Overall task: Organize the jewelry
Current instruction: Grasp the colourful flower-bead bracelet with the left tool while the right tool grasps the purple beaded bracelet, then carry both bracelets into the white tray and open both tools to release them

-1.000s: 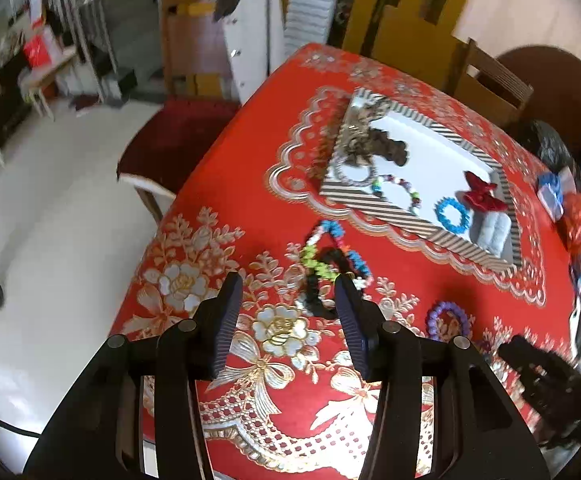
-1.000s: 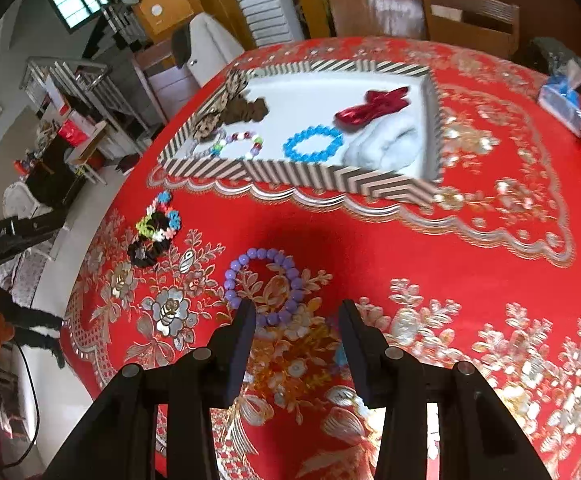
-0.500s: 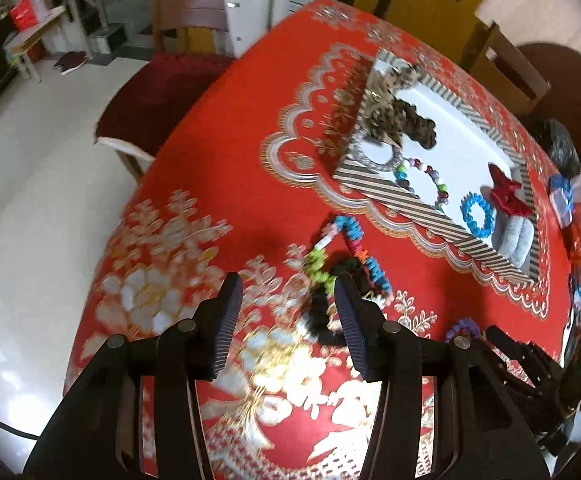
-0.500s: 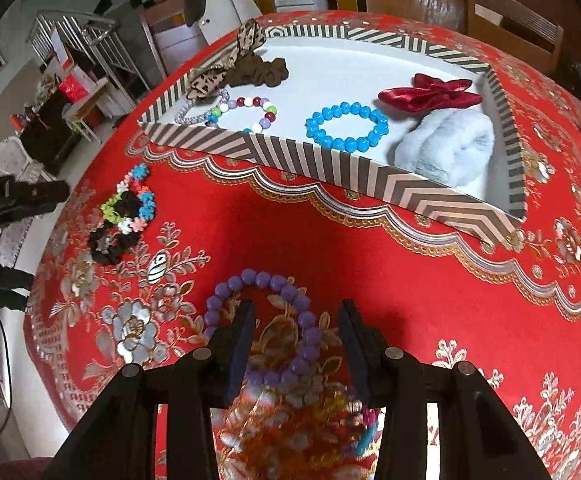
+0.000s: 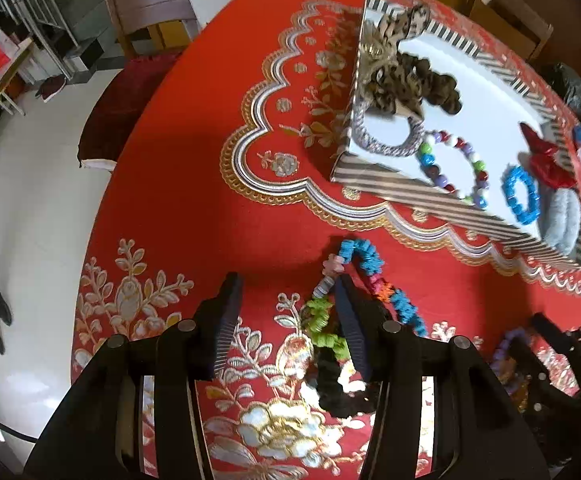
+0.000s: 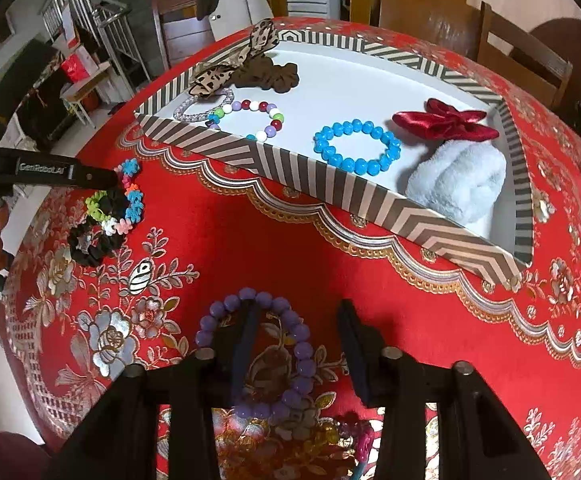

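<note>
The table is covered by a red cloth (image 6: 274,240) with gold and silver flower patterns. A striped tray (image 6: 330,184) sits on it toward 12 o'clock in the right wrist view. Inside the tray lie a blue bead bracelet (image 6: 356,146), a mixed-colour bead bracelet (image 6: 246,120), a silver bangle (image 6: 202,106), a red bow (image 6: 444,122), a white fluffy band (image 6: 456,182), a brown scrunchie (image 6: 268,74) and a leopard-print bow (image 6: 230,62).

The right gripper (image 6: 296,344) points down at a purple bead bracelet (image 6: 290,344) lying on the cloth at 6 o'clock. Its jaws are closing; one finger stands inside the ring, the other outside at 3 o'clock, with one side of the ring between them. The pads do not yet press the beads.

The left gripper (image 5: 286,316) stands wide open over the cloth. A colourful scrunchie chain (image 5: 374,276) and a black scrunchie (image 5: 330,380) lie beside its right finger; part falls between the jaws, nothing gripped. In the right wrist view this cluster lies at 9 o'clock.
</note>
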Motion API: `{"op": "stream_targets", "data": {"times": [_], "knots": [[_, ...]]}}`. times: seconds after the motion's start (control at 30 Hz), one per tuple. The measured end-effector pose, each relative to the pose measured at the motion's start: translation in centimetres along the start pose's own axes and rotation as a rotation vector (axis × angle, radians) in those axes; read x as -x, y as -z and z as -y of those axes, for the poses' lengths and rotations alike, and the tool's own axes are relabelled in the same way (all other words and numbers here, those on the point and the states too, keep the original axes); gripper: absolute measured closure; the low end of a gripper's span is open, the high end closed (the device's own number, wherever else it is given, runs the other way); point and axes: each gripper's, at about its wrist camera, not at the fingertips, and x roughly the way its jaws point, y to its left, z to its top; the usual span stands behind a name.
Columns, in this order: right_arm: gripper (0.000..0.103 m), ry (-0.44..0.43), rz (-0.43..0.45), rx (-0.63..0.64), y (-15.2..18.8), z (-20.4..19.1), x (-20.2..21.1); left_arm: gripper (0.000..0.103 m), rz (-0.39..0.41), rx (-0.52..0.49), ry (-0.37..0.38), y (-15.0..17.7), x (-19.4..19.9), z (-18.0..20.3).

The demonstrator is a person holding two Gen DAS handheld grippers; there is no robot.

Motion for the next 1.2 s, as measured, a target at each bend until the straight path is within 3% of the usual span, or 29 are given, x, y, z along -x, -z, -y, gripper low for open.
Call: {"op": "stream_targets", "data": {"times": [0.07, 0.13, 0.23, 0.33, 0.57, 0.9, 1.2], "knots": [[0.083, 0.003, 0.008, 0.013, -0.1, -0.1, -0.1, 0.060, 0.013, -0.030, -0.002, -0.1, -0.1, 0.4], [0.091, -0.008, 0.014, 0.005, -0.2, 0.1, -0.1, 0.086, 0.027, -0.074, -0.025, -0.2, -0.1, 1.0], [0.094, -0.059, 0.017, -0.039, -0.2, 1.0, 0.1, 0.097, 0.024, -0.081, 0.010, -0.4, -0.1, 1.0], [0.094, -0.117, 0.046, -0.097, -0.4, 2.0, 1.1, 0.099, 0.025, -0.058, 0.046, -0.5, 0.8, 0.7], [0.094, -0.192, 0.118, -0.133, -1.1, 2.9, 4.6, 0.099, 0.111, -0.061, 0.112, -1.0, 5.8, 1.8], [0.094, -0.186, 0.233, -0.105, -2.4, 2.7, 10.1, 0.099, 0.235, -0.092, 0.161, -1.1, 12.9, 4.4], [0.094, -0.168, 0.269, -0.115, -3.2, 3.7, 12.2, 0.099, 0.294, -0.164, 0.155, -1.7, 15.3, 7.8]]}}
